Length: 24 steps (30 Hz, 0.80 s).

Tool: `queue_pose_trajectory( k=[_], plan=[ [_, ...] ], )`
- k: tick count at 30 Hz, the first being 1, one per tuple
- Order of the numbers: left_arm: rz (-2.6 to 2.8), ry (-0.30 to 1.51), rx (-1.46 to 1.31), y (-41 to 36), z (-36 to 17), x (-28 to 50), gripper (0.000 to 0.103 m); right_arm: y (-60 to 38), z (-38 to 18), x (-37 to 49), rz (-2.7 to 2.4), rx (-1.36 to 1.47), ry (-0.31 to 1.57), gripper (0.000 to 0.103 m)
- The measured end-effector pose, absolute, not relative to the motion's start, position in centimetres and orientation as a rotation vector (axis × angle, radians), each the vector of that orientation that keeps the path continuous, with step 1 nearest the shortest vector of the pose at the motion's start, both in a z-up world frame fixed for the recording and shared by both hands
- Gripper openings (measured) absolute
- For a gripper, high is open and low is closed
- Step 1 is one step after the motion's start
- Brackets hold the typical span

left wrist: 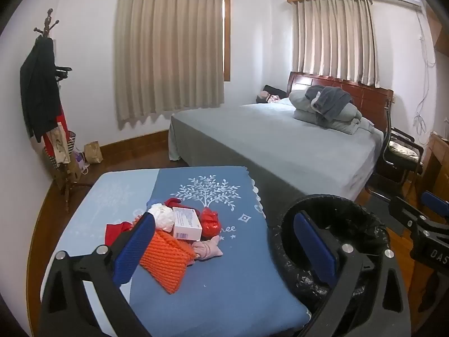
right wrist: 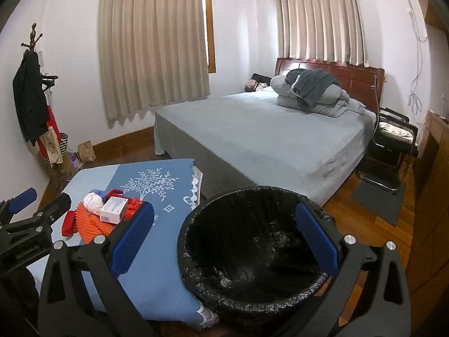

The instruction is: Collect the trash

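In a bedroom with 2 curtained windows and 1 bed [right wrist: 266, 137], a small table under a blue cloth [left wrist: 224, 280] carries 1 pile: 1 orange knit piece [left wrist: 165, 261], 1 white crumpled wad [left wrist: 164, 217], 1 white box [left wrist: 187, 223] and 1 red bag [left wrist: 210, 221]. My left gripper [left wrist: 224, 244] gapes wide over it, empty. To the right, 1 black-lined bin [right wrist: 252, 241] stands beside the table, and my right gripper [right wrist: 224, 241] hangs over it, equally wide and empty.

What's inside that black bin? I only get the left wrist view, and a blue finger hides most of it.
Observer: The right wrist view looks straight into the bin. Only the black liner shows, with no trash that I can see.
Operator: Is the other gripper carrying something to drop in?
Observer: No. The right gripper has its fingers spread wide in front of the bin, with nothing between them.
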<state>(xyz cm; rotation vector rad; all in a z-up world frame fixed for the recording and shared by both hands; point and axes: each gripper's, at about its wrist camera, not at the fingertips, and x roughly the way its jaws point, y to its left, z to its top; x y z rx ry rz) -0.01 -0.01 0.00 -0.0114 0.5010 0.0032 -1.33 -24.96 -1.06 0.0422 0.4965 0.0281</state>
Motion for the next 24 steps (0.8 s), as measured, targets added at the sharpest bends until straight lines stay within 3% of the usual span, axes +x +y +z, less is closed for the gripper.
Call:
queue_pose_trajectory(
  k=[24],
  plan=[
    [0.012, 0.501, 0.001, -0.15, -0.2, 0.04, 0.097, -24.92, -0.95, -1.23, 0.03, 0.043, 0.501, 0.098]
  ],
)
